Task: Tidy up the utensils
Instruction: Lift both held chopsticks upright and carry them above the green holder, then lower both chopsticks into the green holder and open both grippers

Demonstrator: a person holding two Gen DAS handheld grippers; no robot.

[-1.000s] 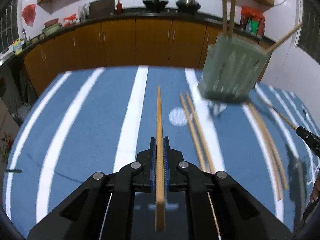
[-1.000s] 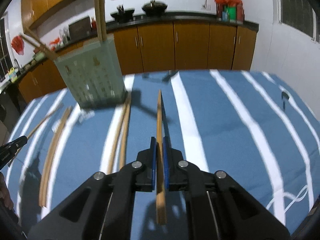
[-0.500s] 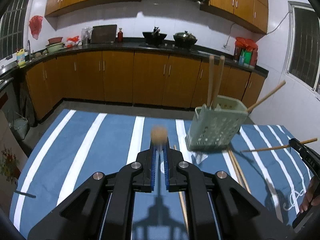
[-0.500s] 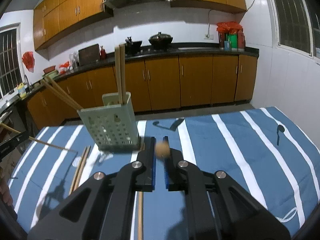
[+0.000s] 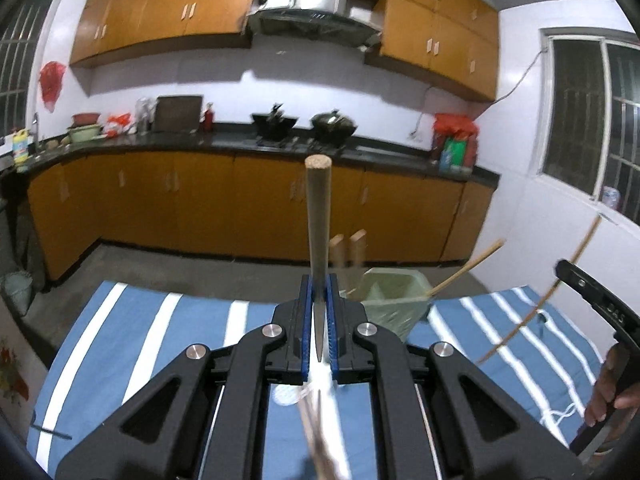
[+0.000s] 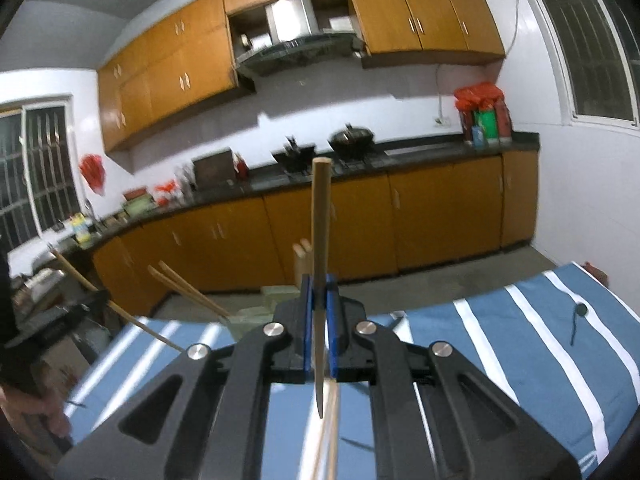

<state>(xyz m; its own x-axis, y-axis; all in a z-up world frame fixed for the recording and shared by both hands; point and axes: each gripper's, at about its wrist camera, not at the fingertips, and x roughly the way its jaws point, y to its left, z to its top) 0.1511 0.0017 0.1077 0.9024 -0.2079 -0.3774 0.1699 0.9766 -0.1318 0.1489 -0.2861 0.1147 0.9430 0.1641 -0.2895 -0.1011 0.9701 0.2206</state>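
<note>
While chopsticks [image 5: 347,251] fill it, holder [image 5: 394,292] stands ahead.

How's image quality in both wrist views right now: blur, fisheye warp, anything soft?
Left wrist: left gripper and its chopstick fairly sharp; green basket and loose chopsticks at bottom smeared; fisheye bows the counter, dark vignette in corners. Right wrist: right gripper crisp, its chopstick clear, striped tablecloth sharp at right, blurred at left; cabinets tilt and curve.
</note>
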